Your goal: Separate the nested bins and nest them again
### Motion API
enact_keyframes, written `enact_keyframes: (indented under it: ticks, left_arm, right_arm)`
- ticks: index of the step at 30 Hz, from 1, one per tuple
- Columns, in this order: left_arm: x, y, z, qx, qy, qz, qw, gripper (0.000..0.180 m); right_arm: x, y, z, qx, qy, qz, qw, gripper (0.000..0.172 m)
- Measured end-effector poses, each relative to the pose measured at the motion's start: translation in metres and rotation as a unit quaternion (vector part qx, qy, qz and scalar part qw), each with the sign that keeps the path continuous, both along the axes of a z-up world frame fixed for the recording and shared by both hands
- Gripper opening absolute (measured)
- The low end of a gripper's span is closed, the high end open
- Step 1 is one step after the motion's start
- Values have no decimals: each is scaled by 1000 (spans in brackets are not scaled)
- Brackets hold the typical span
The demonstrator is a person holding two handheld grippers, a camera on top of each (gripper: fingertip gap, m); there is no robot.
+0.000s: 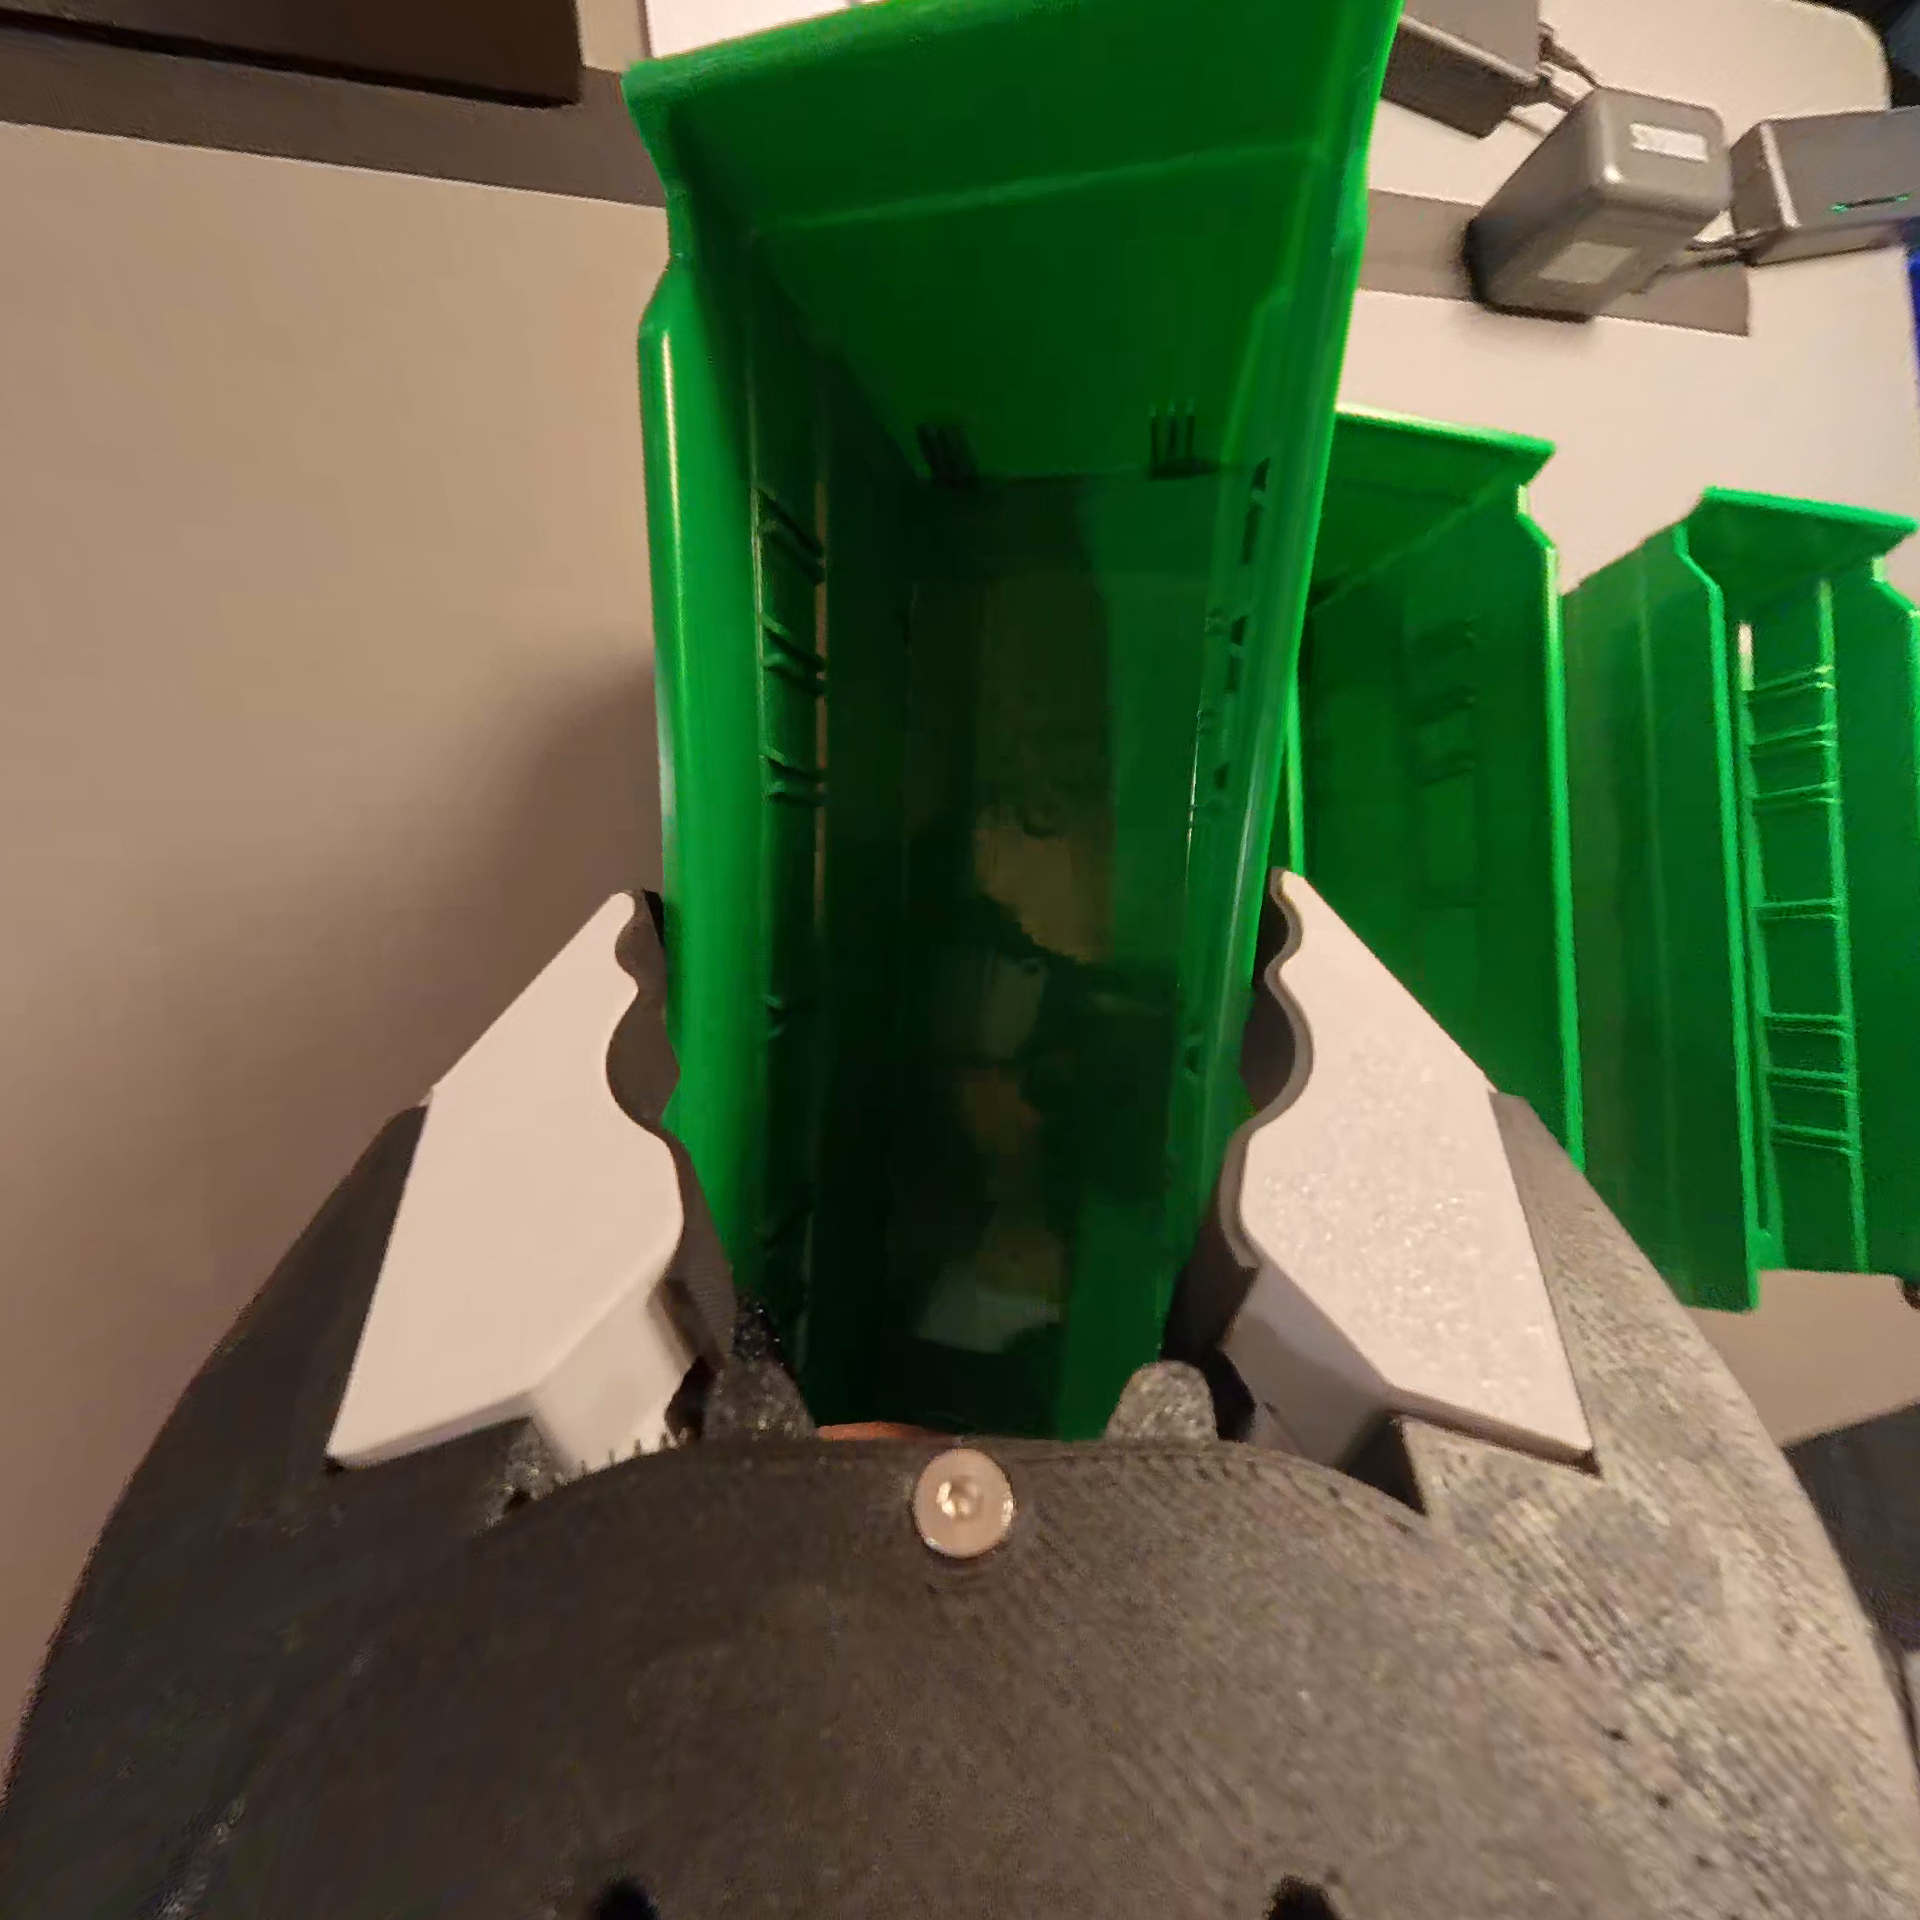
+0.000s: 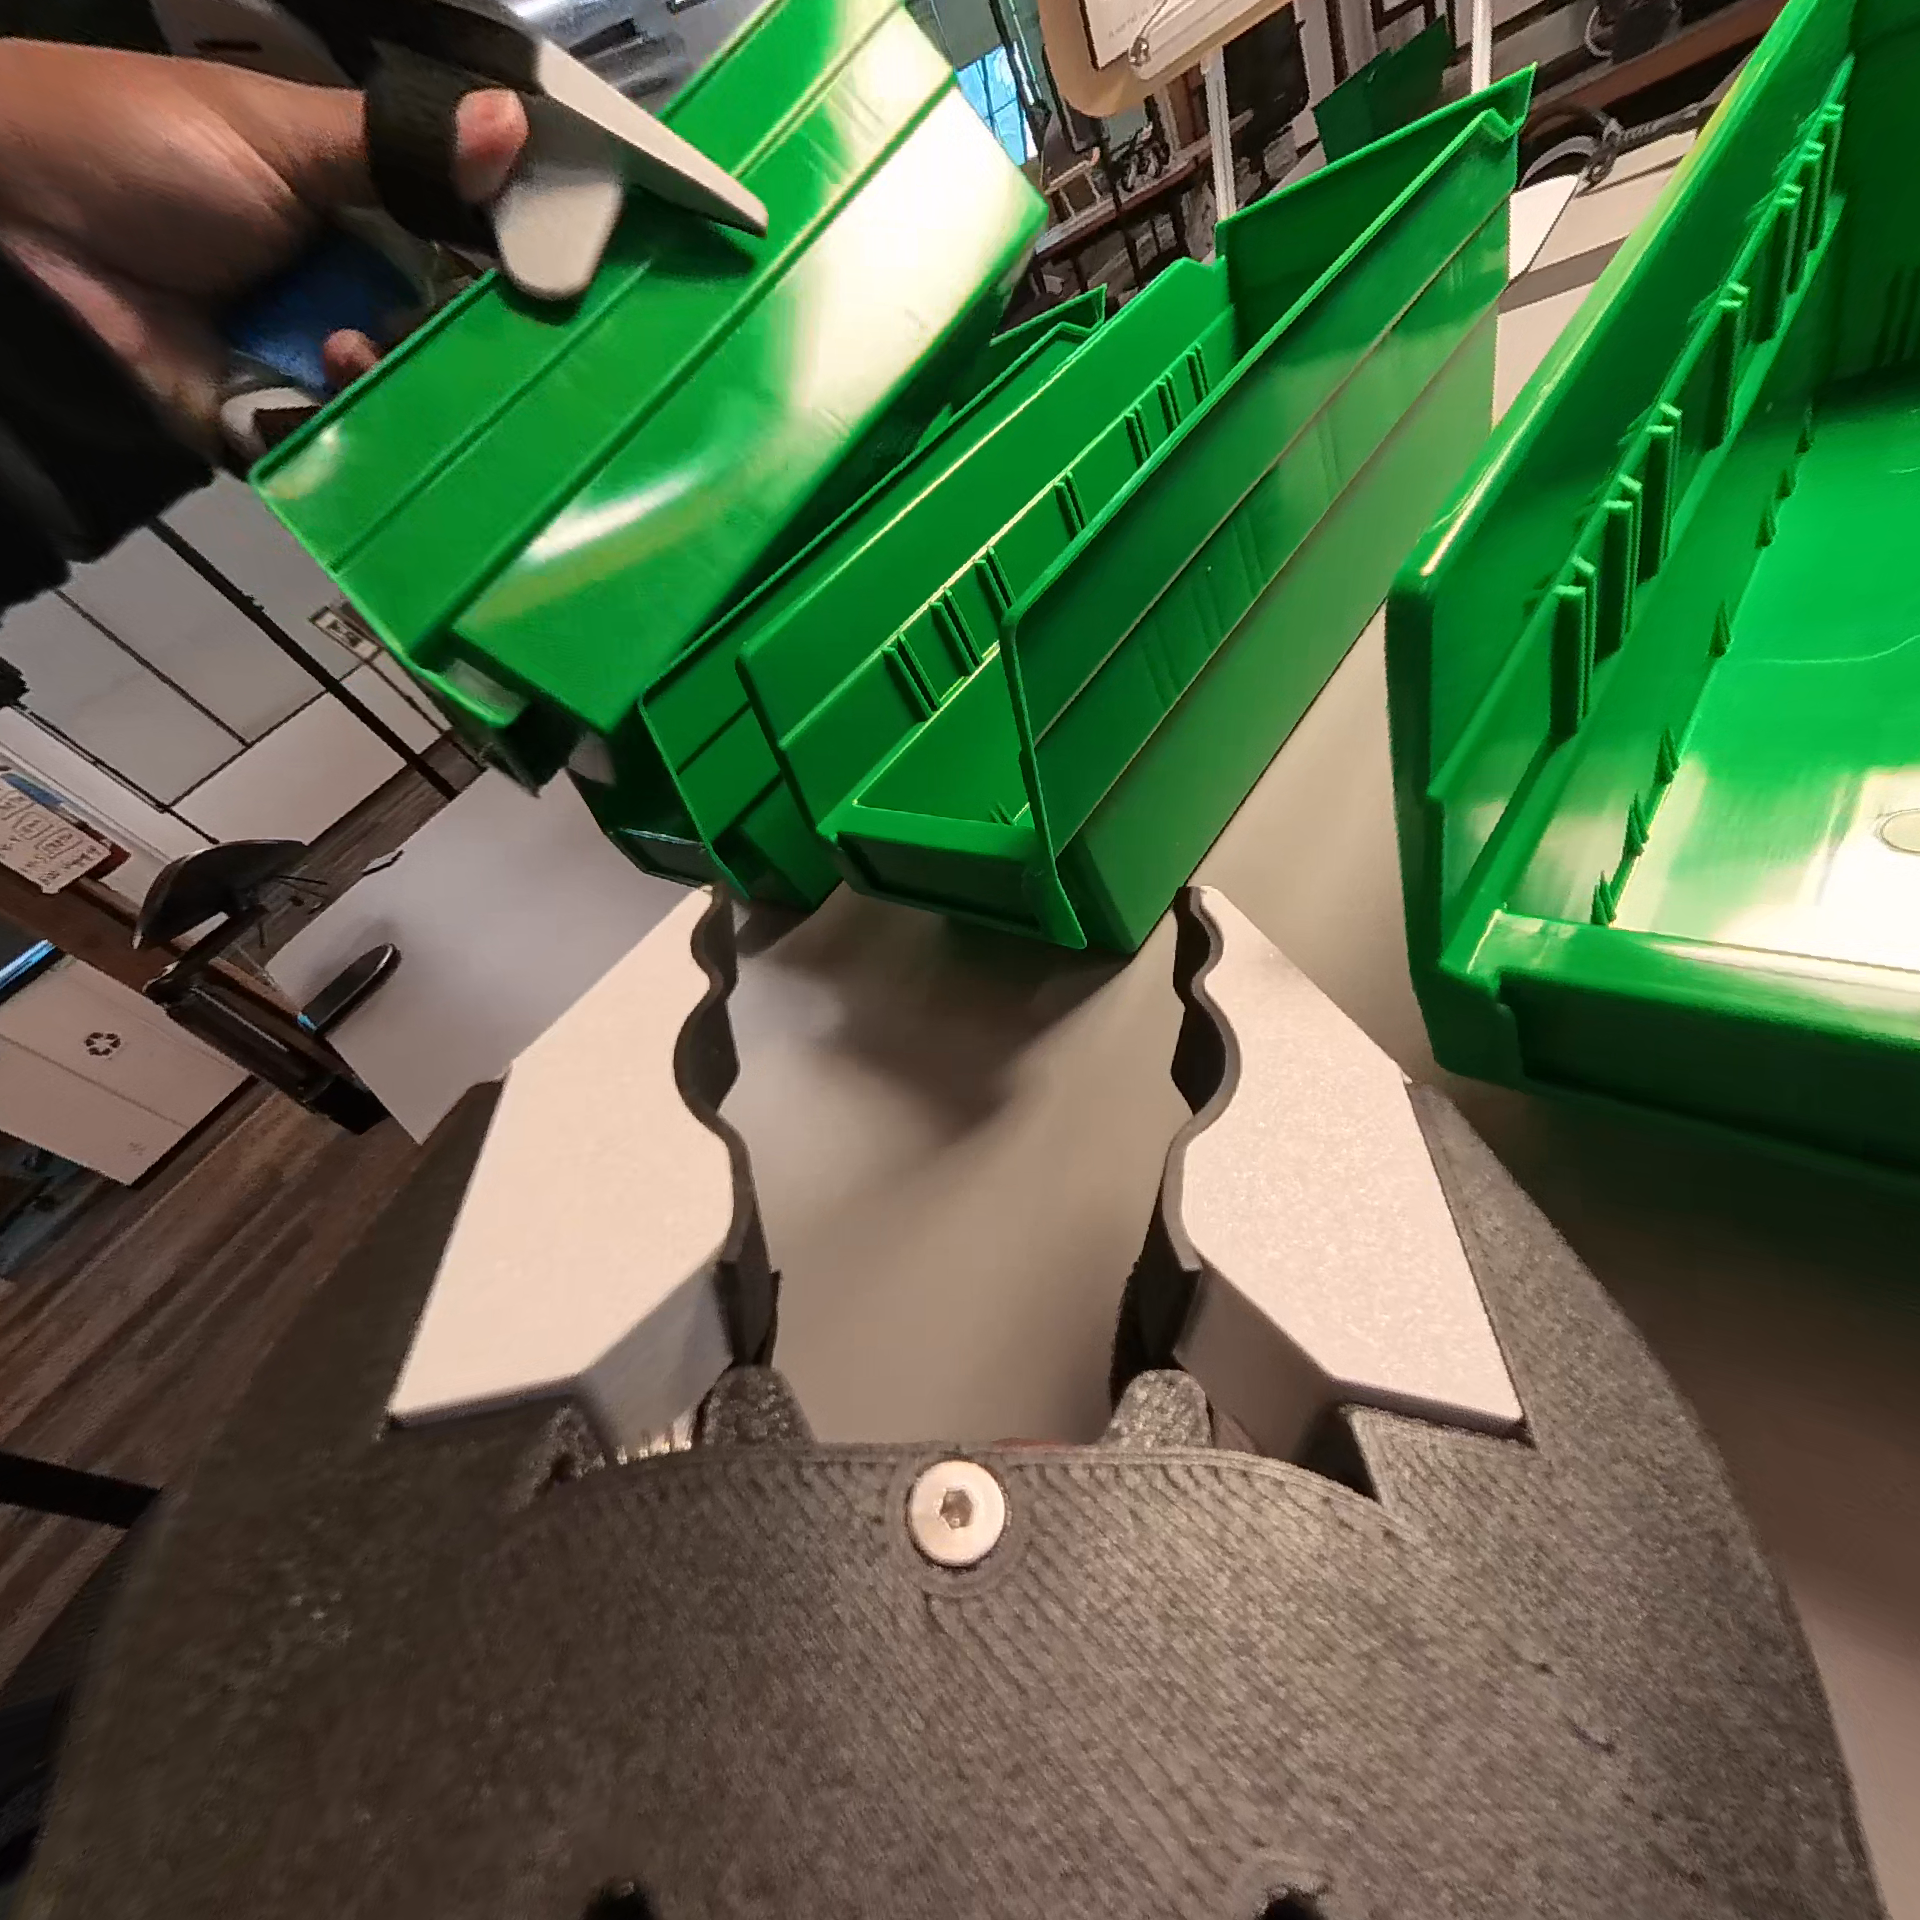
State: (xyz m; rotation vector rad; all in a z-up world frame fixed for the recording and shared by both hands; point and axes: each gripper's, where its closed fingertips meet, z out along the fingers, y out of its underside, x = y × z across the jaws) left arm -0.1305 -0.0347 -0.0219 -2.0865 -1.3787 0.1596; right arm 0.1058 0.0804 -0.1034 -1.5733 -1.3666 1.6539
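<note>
Left gripper (image 1: 961,997) clamps a long green bin (image 1: 997,644) lengthwise, both pads pressed on its side walls; in the right wrist view this held bin (image 2: 644,416) hangs tilted above the table (image 2: 935,1143). Right of the held bin, two more bins (image 1: 1423,727) (image 1: 1745,883) stand on the table. Right gripper (image 2: 956,1039) is open, nothing between its fingers, just short of the nested pair (image 2: 1039,675); another bin (image 2: 1662,675) lies farther right.
</note>
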Motion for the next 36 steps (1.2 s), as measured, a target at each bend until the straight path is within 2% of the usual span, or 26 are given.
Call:
enact_keyframes:
  ticks: [10, 16, 18, 24, 28, 32, 36]
  left_arm:
    - [-19, 4, -7, -112, 70, 0, 991, 114]
    - [-15, 22, -25, -156, 86, -36, 983, 127]
    - [-9, 31, -28, -149, 87, -54, 984, 123]
    - [12, 46, -4, -98, 118, -113, 982, 123]
    - [33, 26, 9, -47, 119, -148, 981, 123]
    - [49, -18, 16, 16, 140, -175, 974, 121]
    - [67, -64, 3, 84, 164, -204, 961, 115]
  right_arm:
    - [2, 0, 2, -12, 3, 6, 1000, 86]
    - [2, 0, 2, -13, 5, 8, 1000, 86]
    - [3, 0, 2, -14, 6, 8, 1000, 86]
    - [2, -1, 2, -12, 3, 11, 1000, 86]
    - [2, -1, 2, -14, 3, 12, 1000, 86]
    - [2, -2, 1, -9, 3, 11, 1000, 86]
    - [1, -2, 0, -4, 2, 8, 1000, 86]
